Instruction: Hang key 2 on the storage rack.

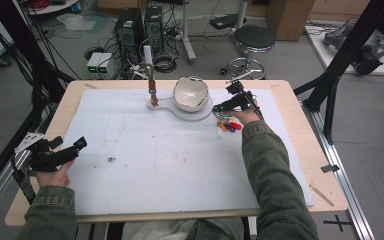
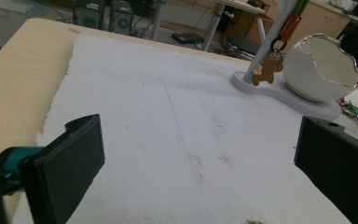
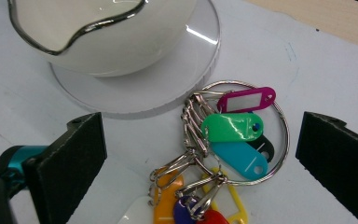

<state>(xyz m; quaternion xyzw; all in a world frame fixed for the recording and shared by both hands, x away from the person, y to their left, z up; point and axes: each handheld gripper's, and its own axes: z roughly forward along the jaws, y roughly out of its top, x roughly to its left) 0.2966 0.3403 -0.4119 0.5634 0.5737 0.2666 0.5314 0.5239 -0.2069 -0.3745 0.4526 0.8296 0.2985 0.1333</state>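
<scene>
at the far right of the bench: right claw (image 3: 200,158), jaws spread wide, hovering over the key ring.
key ring (image 3: 228,149): flat on the white mat (image 1: 155,160), between the two jaws, touching neither; coloured tags fanned out.
bowl stand (image 3: 168,88): just beside the ring, carrying the white bowl (image 3: 121,42).
left claw (image 1: 77,146): released, jaws apart, at the mat's near left edge, well apart from the ring.

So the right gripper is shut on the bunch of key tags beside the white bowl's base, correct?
Not quite. The right gripper is open: in the right gripper view its jaws stand wide apart on either side of the bunch of key tags, which lies on the mat beside the white bowl's base.
</scene>
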